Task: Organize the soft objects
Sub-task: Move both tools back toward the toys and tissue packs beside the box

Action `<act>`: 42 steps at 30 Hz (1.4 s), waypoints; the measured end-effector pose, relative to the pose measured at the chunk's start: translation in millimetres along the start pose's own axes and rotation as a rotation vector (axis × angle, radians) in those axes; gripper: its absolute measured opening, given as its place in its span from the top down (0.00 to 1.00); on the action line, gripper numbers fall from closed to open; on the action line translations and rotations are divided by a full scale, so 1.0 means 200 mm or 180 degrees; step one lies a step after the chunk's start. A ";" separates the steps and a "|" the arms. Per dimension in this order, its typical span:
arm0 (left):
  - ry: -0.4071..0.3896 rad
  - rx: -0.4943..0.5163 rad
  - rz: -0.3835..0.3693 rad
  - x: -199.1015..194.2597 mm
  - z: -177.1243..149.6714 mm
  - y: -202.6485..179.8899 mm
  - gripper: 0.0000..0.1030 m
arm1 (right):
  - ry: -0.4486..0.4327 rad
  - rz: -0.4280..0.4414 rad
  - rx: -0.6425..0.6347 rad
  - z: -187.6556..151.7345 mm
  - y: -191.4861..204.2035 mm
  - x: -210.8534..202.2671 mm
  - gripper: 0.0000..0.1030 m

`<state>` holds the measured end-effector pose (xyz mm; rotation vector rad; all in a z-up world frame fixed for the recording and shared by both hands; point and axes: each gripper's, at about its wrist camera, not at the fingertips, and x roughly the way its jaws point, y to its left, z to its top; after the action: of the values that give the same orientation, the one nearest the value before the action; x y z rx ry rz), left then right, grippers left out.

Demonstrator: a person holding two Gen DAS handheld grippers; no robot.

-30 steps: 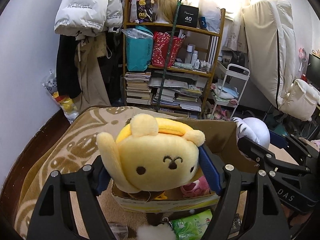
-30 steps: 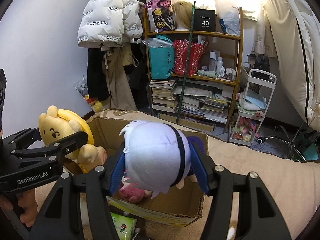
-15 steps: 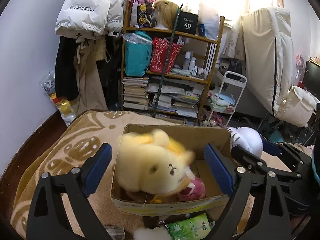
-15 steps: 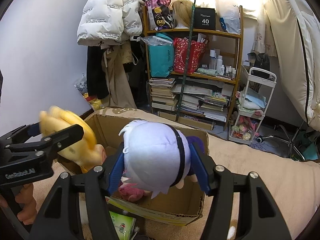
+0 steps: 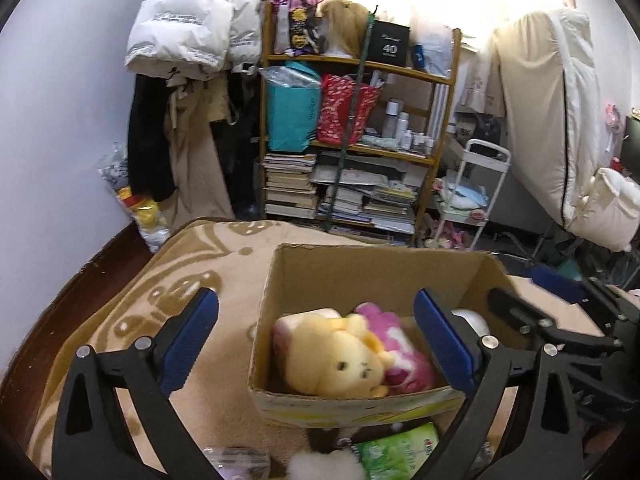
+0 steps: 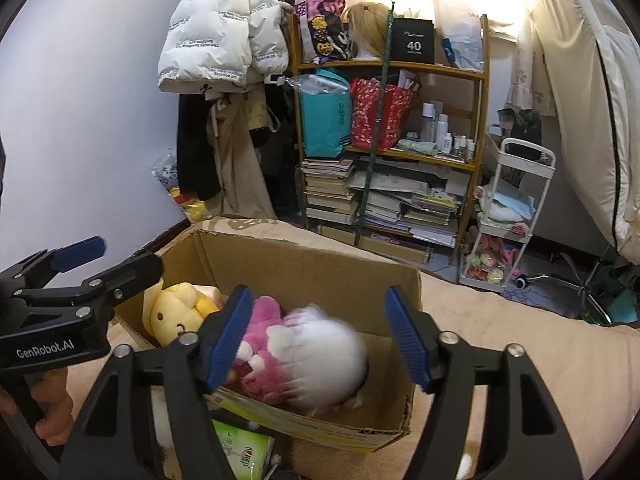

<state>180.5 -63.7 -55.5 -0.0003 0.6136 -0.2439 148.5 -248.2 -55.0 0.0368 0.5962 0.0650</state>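
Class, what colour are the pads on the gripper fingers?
Blue, ridged pads on black fingers; clearest in the right wrist view.

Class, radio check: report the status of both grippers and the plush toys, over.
Left gripper open, empty. Right gripper open, white plush blurred, dropping into cardboard box. Yellow plush and pink plush inside box. Nothing blocking.

The left gripper (image 5: 316, 344), clamped on the yellow plush (image 5: 336, 364) one second ago, is now standing spread and empty; the plush is lying in the cardboard box (image 5: 372, 272) at frame centre. The right gripper (image 6: 320, 336) is likewise parting, and the white plush (image 6: 324, 364), motion-blurred, is dropping into the box.
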 end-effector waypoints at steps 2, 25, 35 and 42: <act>0.0013 0.0015 0.0039 -0.01 0.00 0.01 0.06 | 0.0004 0.0016 0.0080 0.00 -0.02 -0.01 0.24; 0.0227 0.0201 0.0469 -0.36 -0.09 0.10 0.04 | -0.0236 -0.0152 0.0312 -0.02 -0.02 -0.36 0.00; 0.0369 0.0128 0.0533 -0.48 -0.14 0.14 0.04 | -0.0168 -0.0198 0.0417 -0.08 -0.03 -0.51 0.00; 0.0488 0.0057 0.0552 -0.52 -0.17 0.17 0.04 | -0.0057 -0.0218 0.0533 -0.13 -0.03 -0.55 0.00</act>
<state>85.4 -5.1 -26.6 0.0894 0.7595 -0.0817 43.9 -262.3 -14.9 0.1792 0.5833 -0.0520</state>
